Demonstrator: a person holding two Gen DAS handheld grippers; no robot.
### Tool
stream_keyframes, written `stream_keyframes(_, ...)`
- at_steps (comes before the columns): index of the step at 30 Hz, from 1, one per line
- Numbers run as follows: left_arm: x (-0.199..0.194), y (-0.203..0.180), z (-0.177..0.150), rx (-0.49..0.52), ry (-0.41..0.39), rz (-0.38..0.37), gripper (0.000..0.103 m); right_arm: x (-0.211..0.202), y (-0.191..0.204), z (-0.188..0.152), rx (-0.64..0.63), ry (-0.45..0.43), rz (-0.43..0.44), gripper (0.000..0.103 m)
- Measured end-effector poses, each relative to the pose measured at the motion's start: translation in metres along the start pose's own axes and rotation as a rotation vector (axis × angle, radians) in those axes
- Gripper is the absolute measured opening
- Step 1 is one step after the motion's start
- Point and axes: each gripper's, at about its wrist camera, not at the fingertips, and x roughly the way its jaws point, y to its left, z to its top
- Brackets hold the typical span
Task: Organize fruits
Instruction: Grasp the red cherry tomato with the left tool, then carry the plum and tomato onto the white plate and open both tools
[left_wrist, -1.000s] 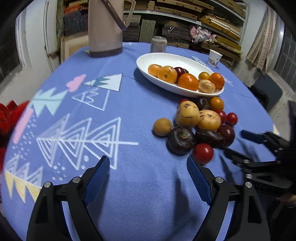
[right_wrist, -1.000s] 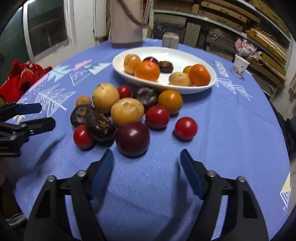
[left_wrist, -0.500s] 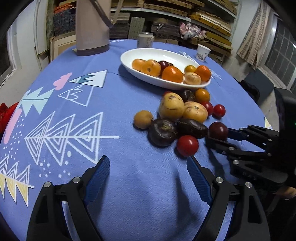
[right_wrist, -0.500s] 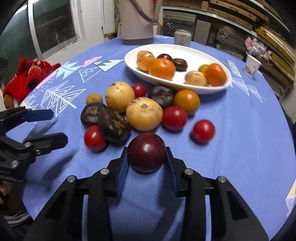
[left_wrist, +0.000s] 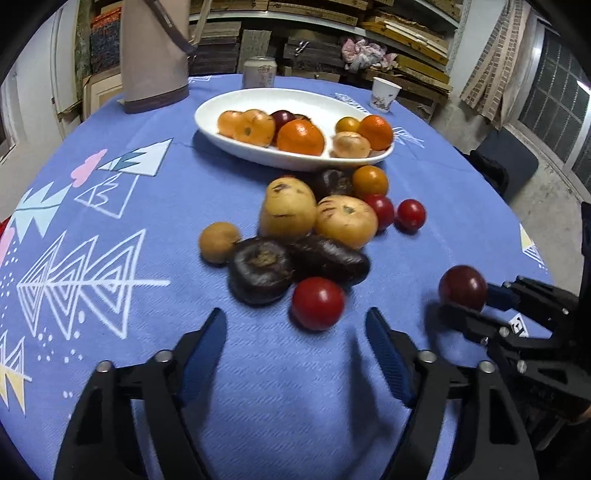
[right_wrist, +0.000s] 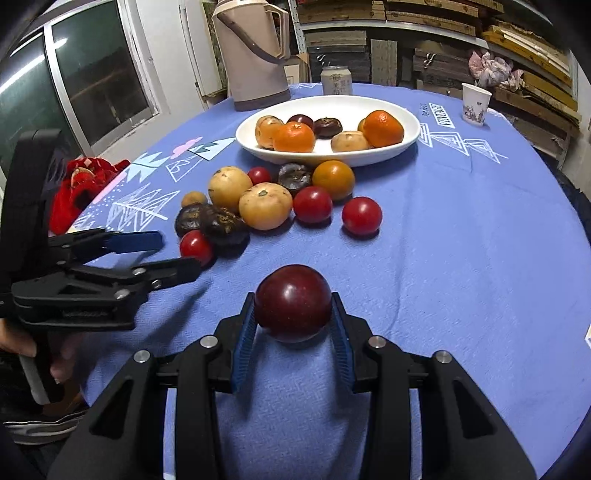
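Note:
My right gripper (right_wrist: 293, 325) is shut on a dark red plum (right_wrist: 293, 302) and holds it above the blue tablecloth, pulled back from the fruit pile; the plum also shows in the left wrist view (left_wrist: 463, 287). My left gripper (left_wrist: 295, 332) is open and empty, just short of a red tomato (left_wrist: 317, 302) at the near edge of the pile. The pile has two yellow fruits (left_wrist: 288, 212), dark wrinkled fruits (left_wrist: 260, 269), tomatoes and an orange. A white oval dish (left_wrist: 258, 101) behind it holds oranges and other fruit.
A beige thermos (right_wrist: 253, 51), a drinks can (right_wrist: 336, 79) and a paper cup (right_wrist: 475, 103) stand at the back of the round table. A red cloth (right_wrist: 79, 188) lies off the table's left edge. The tablecloth (right_wrist: 461, 229) is bare at the right.
My right gripper closed on the dark red plum, lifted it off the cloth and drew it back from the pile. My left gripper moved closer to the fruit and stayed open.

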Motion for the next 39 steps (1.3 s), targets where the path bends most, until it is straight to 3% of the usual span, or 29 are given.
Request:
stream_keyframes(3,0.008,-0.006,0.002,0.020,0.022,0.006,0.058,-0.001,0.000,-0.003,0.006,-0.006,0.010,0.038)
stream_keyframes(5,0.011,-0.010,0.003,0.035,0.012,0.029,0.056,-0.002,0.000,-0.004,0.010,-0.006,0.025,0.038)
stream_keyframes(7,0.014,-0.010,0.006,0.042,-0.005,0.050,0.040,-0.003,0.002,-0.007,0.007,-0.007,0.032,0.037)
stream_keyframes(9,0.015,-0.007,0.008,0.019,-0.007,0.035,0.030,-0.006,0.002,-0.009,0.010,-0.012,0.035,0.038)
stream_keyframes(16,0.005,-0.003,0.002,-0.002,0.019,-0.017,0.030,-0.017,-0.003,-0.016,0.029,-0.023,0.024,0.038)
stream_keyframes(39,-0.047,0.017,0.012,0.014,-0.084,0.036,0.030,-0.048,0.001,0.004,0.034,-0.101,0.021,0.038)
